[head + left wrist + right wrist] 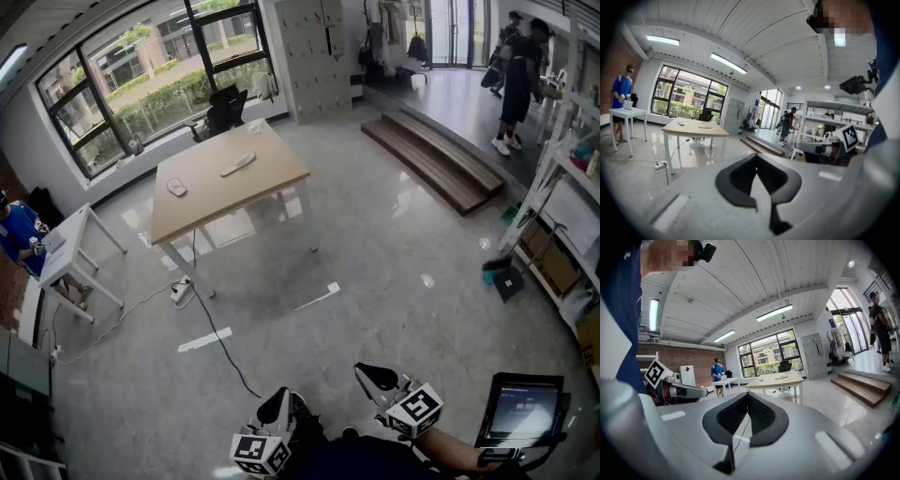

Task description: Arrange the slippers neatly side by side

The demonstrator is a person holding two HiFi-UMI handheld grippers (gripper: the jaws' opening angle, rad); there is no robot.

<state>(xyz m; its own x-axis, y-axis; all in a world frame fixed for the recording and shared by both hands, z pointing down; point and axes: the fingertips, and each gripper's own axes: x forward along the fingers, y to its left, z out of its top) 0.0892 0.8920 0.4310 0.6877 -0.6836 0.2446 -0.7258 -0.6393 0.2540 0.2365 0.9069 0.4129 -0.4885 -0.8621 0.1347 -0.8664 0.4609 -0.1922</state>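
Observation:
Two light slippers lie apart on the wooden table (272,178) across the room: a long one (237,164) near its middle and another (177,187) toward its left end. They show small in the left gripper view (705,126) and in the right gripper view (782,377). My left gripper (278,400) and right gripper (367,373) hover low near my body, far from the table. Both are shut with nothing between the jaws (757,158) (748,395).
A power strip (181,291) and its black cable lie on the grey floor by the table, near white tape marks (204,340). A person in blue stands at a small white table (67,251) on the left. Wooden steps (436,155), shelving (572,187) and a screen (520,410) are on the right.

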